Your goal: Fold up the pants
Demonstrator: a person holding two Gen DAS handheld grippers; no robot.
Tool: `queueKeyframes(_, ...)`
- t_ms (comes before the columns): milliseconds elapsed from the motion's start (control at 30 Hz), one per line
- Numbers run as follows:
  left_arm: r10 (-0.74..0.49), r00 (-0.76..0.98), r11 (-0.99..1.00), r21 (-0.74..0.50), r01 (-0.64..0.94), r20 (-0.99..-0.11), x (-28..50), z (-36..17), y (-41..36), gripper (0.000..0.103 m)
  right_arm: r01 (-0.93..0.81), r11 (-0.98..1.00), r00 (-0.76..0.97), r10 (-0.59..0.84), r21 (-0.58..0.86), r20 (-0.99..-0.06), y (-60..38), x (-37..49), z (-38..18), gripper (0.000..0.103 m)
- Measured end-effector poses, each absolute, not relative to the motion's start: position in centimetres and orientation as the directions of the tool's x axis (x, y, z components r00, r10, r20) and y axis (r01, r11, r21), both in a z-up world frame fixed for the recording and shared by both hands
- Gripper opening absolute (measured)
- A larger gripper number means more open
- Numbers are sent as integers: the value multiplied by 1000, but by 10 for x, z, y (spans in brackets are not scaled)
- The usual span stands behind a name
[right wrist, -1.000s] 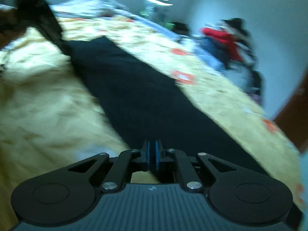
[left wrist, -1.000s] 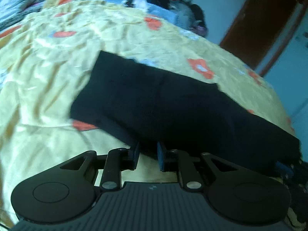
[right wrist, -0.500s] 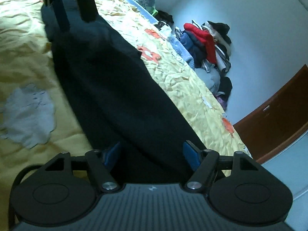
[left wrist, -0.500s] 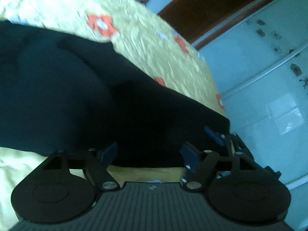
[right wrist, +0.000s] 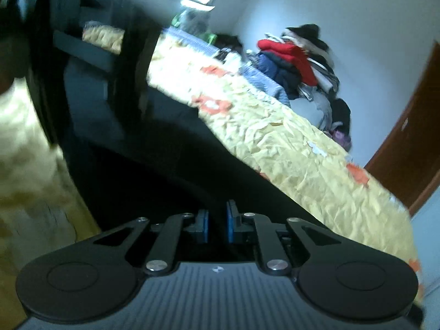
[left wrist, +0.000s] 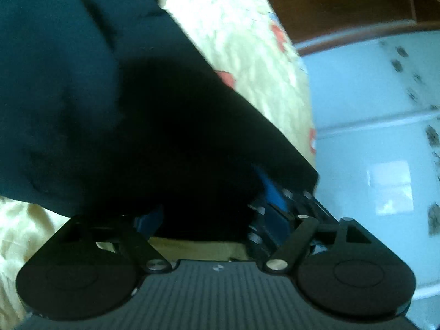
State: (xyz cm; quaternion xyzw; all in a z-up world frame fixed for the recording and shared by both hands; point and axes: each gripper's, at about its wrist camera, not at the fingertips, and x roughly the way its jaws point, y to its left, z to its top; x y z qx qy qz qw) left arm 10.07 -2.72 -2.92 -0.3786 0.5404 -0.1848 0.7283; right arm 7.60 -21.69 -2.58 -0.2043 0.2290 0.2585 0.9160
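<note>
- Left wrist view: your left gripper stands wide, as it did half a second ago, its blue pads straddling the near edge of the black pants without pinching them. A second ago it was nearly closed at that edge, so you have let go on this side.
- In that same view the right gripper's blue pads show at lower right, at the corner of the cloth.
- Right wrist view: your right gripper has narrowed from wide half a second ago to a slim gap, with dark fabric between the pads. Whether it truly pinches the cloth, you cannot tell through the blur.
- Judged from this, you are re-gripping one end for the next fold; the fold itself is not yet made.
- The pants lie flat on the yellow flowered bed. In the right view their long axis runs from the lower middle of the frame up toward the upper left, where the left gripper looms, blurred.
</note>
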Motion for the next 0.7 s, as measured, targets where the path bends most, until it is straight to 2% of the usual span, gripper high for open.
queueKeyframes(33,-680,355,630,-759,-166,-642,101,-34,-25,71,-570,789,754,393,-228,-526,-220,75,-24,12)
queueKeyframes(67,-685,363,611,-769,-186,-632,101,-38,-23,57,-572,790,751,398,-219,-526,-222,73,-23,12)
queueKeyframes(100,-689,362,600,-774,-202,-628,102,-41,-21,51,-575,787,749,397,-223,-530,-222,73,-24,11)
queueKeyframes(167,-695,364,571,-783,-246,-621,99,-49,-15,20,-590,774,737,398,-231,-547,-220,70,-27,10)
queueKeyframes(233,-701,371,546,-793,-271,-609,97,-54,-9,3,-605,759,723,395,-243,-566,-217,65,-31,8)
queueKeyframes(433,-704,420,541,-816,-206,-573,87,-42,-1,1,-632,733,699,398,-253,-594,-216,50,-31,7)
queueKeyframes(600,-744,368,546,-825,-147,-558,76,-35,-4,1,-667,696,669,402,-266,-625,-217,35,-27,7)
queueKeyframes(700,-744,334,574,-810,-123,-578,75,-35,-5,1,-684,678,645,392,-268,-656,-216,34,-31,7)
